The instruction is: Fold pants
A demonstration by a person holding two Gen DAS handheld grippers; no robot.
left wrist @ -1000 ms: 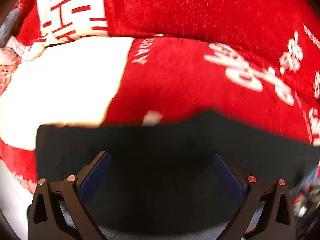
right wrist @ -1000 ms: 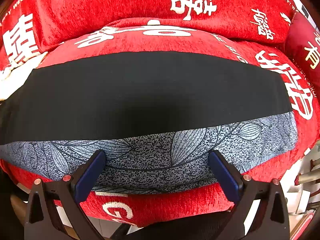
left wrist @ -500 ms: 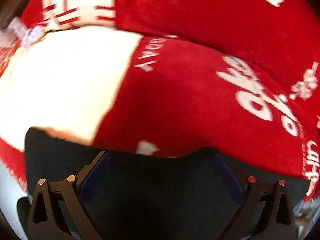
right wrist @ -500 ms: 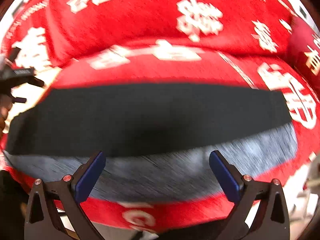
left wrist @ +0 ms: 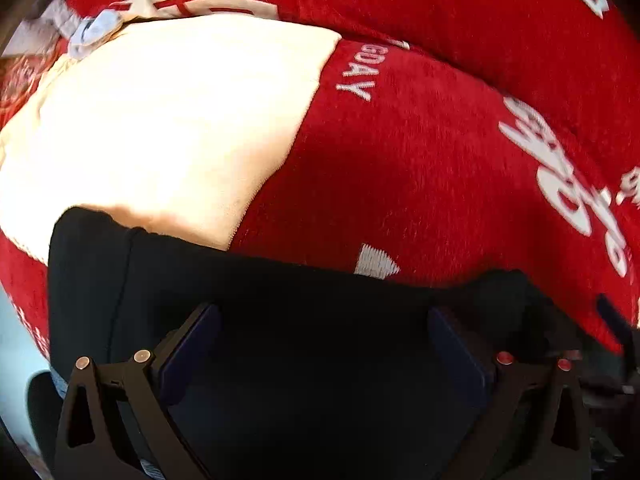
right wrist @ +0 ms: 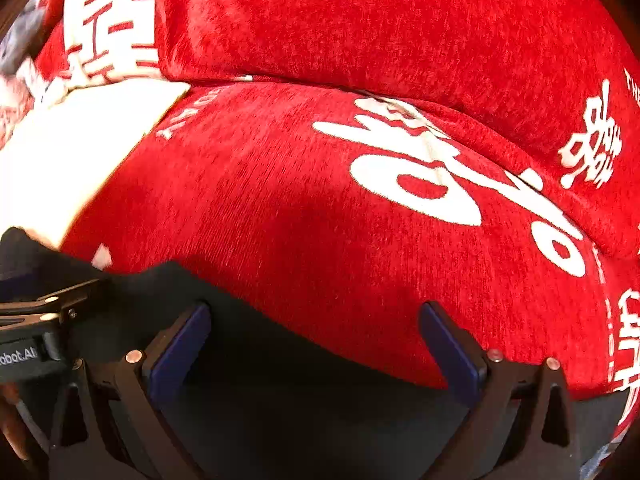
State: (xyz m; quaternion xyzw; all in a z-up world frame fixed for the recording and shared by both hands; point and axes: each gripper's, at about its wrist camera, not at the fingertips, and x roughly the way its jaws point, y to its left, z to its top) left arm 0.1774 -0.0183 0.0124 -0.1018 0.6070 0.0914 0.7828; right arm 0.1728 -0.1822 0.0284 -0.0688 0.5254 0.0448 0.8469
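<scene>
The black pants [left wrist: 280, 312] lie flat on the red sofa seat, their far edge running across the lower part of both views. My left gripper [left wrist: 324, 344] hovers low over the pants near their left end, jaws wide apart with only cloth beneath them. My right gripper [right wrist: 316, 344] is open too, above the far edge of the pants [right wrist: 248, 360], part black cloth and part red cushion showing between its fingers. In the right wrist view the left gripper [right wrist: 36, 320] shows at the left edge, close beside.
The red seat cushion [right wrist: 320, 208] with white characters fills the room ahead, with a red back cushion [right wrist: 360, 20] behind it. A cream patch of the cover [left wrist: 160, 128] lies to the left. Grey and white clutter [left wrist: 80, 28] sits at the far left corner.
Both grippers have come down and forward over the pants, so the far edge has slid down the views. The right gripper has swung left, and the grey leaf-print fabric has dropped out of sight.
</scene>
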